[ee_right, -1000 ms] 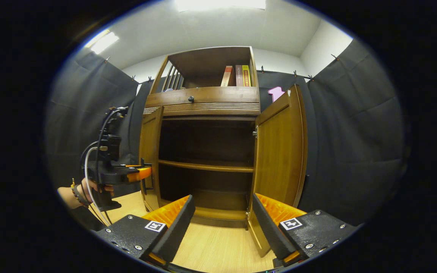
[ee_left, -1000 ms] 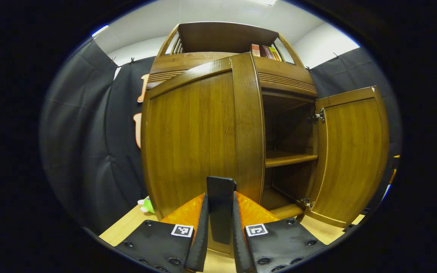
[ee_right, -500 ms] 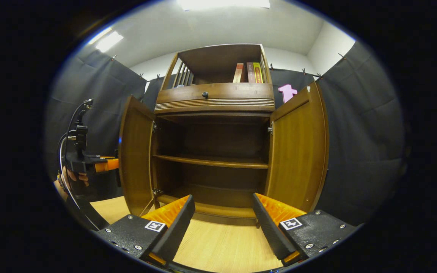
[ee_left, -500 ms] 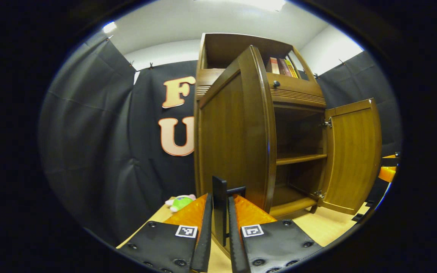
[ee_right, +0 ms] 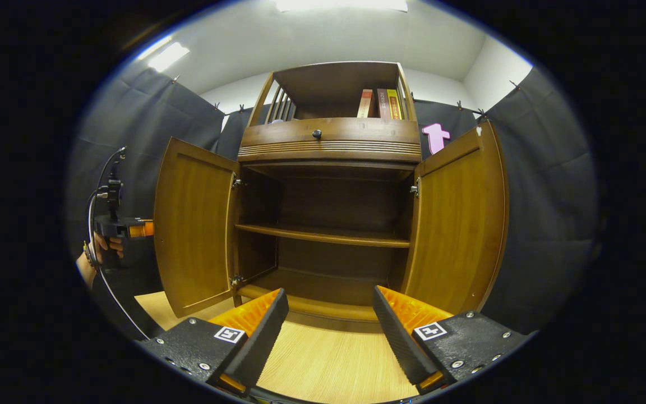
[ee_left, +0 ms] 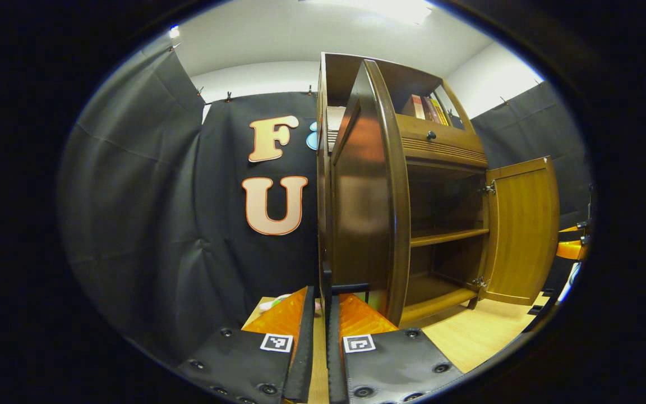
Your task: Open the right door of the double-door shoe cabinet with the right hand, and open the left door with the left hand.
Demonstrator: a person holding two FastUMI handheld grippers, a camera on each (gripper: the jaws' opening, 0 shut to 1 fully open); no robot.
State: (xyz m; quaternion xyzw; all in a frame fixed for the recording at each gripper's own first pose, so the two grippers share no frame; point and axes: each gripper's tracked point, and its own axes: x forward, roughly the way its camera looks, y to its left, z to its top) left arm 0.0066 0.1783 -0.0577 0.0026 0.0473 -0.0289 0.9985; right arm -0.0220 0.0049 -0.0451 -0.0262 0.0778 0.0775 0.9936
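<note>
In the right gripper view we see the shoe cabinet [ee_right: 328, 143] in the middle of the frame with both doors swung out. The left door [ee_right: 194, 230] stands at centre left, its inner face turned toward us far more than half a second ago, when it showed as a narrow panel; a second ago it was nearly edge-on. The right door [ee_right: 460, 224] at centre right is wide open, much as before. Between them the shelf [ee_right: 323, 235] and the dark interior lie exposed.

Our right gripper [ee_right: 328, 331] sits at the bottom of that view with its fingers spread wide apart and nothing between them, over the pale wood floor [ee_right: 328, 370]. At the far left edge, the left gripper [ee_right: 124, 227] reaches toward the outer side of the left door, with a hand [ee_right: 101, 249] on its grip.

In the left gripper view, the left gripper [ee_left: 320, 331] at bottom centre has its fingers drawn close on the black door handle [ee_left: 327, 292], which runs up between them. The left door [ee_left: 365, 202] now shows nearly edge-on in the middle of the frame, narrower than half a second ago. The right door [ee_left: 522, 230] stands open at centre right. Books [ee_left: 427, 109] sit on the top shelf, and a small green toy [ee_left: 278, 303] peeks out low, left of the gripper.
</note>
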